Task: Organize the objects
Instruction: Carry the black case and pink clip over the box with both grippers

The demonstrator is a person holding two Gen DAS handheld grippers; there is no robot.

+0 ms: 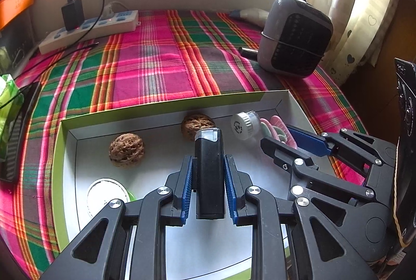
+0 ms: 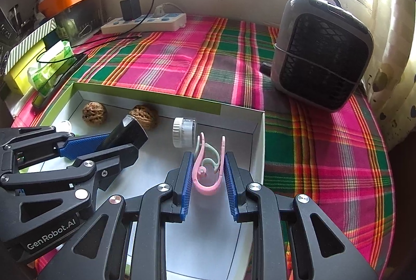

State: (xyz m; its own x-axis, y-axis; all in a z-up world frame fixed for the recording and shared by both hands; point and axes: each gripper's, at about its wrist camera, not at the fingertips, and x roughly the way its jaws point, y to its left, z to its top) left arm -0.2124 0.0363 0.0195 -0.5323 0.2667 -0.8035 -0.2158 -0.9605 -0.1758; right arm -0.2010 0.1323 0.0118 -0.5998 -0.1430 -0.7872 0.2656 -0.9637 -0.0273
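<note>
A white box with a green rim [image 1: 166,104] [image 2: 145,94] lies on the plaid cloth. Over its floor my left gripper [image 1: 208,160] [image 2: 130,143] is shut on a black lighter-like block with a clear top [image 1: 209,173] [image 2: 127,134]. Beside it on the right, my right gripper [image 2: 208,159] [image 1: 293,138] is shut on a pink and pale green plastic clip [image 2: 208,165] [image 1: 275,128]. Inside the box lie two walnuts [image 1: 126,149] [image 1: 195,125] [image 2: 94,113] [image 2: 144,115], a small clear jar with a white cap [image 1: 244,125] [image 2: 183,132] on its side, and a white round lid [image 1: 106,195].
A grey desk fan [image 1: 293,35] [image 2: 322,54] stands at the right with a dark tube [image 1: 248,51] beside it. A power strip with a black charger [image 1: 88,30] [image 2: 145,21] lies at the back left. A green tissue pack [image 2: 49,67] and a dark tray edge the left side.
</note>
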